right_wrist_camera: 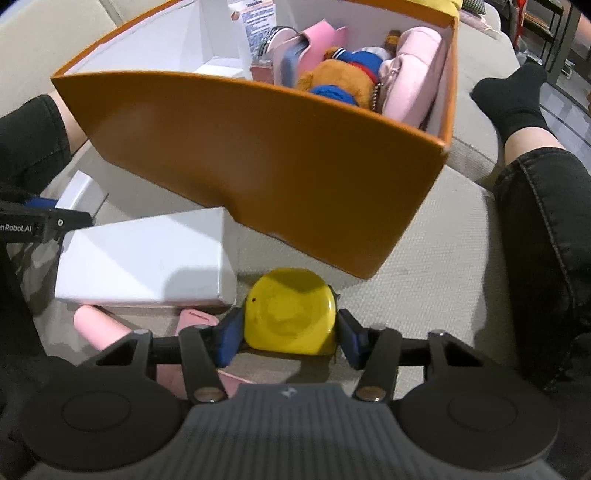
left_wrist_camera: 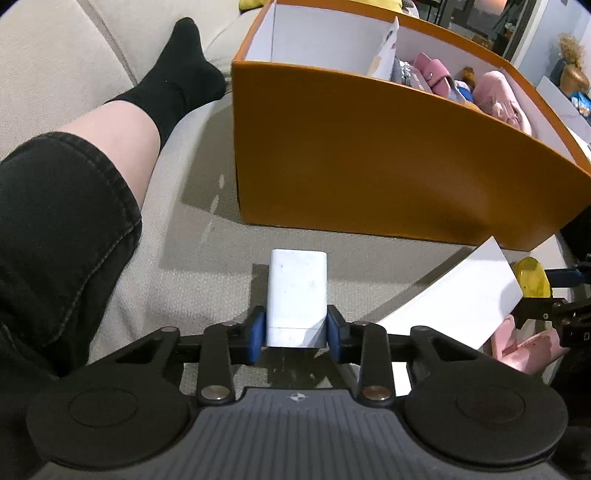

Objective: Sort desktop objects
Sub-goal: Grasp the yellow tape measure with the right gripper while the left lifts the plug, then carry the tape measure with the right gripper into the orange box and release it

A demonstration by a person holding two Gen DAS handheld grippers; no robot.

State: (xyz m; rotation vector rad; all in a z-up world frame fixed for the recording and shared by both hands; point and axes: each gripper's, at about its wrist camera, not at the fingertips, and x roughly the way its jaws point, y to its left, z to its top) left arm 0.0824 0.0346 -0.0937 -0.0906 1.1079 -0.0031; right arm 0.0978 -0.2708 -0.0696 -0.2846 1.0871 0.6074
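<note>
White rectangular block [left_wrist_camera: 297, 295] clamped at its near end between the blue pads [left_wrist_camera: 257, 334] of the left gripper [left_wrist_camera: 296, 334], upright over the beige sofa cushion [left_wrist_camera: 207, 280], just short of the orange box's near wall. Yellow rounded object [right_wrist_camera: 291, 312] between the blue pads [right_wrist_camera: 229, 338] of the right gripper [right_wrist_camera: 290, 339], left pad touching, right pad just beside it; firm grip or not, cannot tell. Directly left of the yellow object, a flat white box [right_wrist_camera: 147, 258], tilted, one corner tucked against the orange box [right_wrist_camera: 258, 158], resting partly on pink items [right_wrist_camera: 98, 325] on the cushion. Same white box [left_wrist_camera: 458, 291] at the right edge of the left wrist view, with the yellow object [left_wrist_camera: 533, 278] and pink items [left_wrist_camera: 517, 347] beyond it. Inside the orange box [left_wrist_camera: 369, 155], white walls and a divider; left compartment mostly bare, right compartment packed with a brown plush toy in blue clothing [right_wrist_camera: 336, 79], a pink pouch [right_wrist_camera: 413, 74] against the right wall, another pink case [right_wrist_camera: 317, 40] and a printed carton [right_wrist_camera: 256, 26] at the divider. Legs in black shorts and black socks [left_wrist_camera: 177, 70] along both outer edges of the cushion.
</note>
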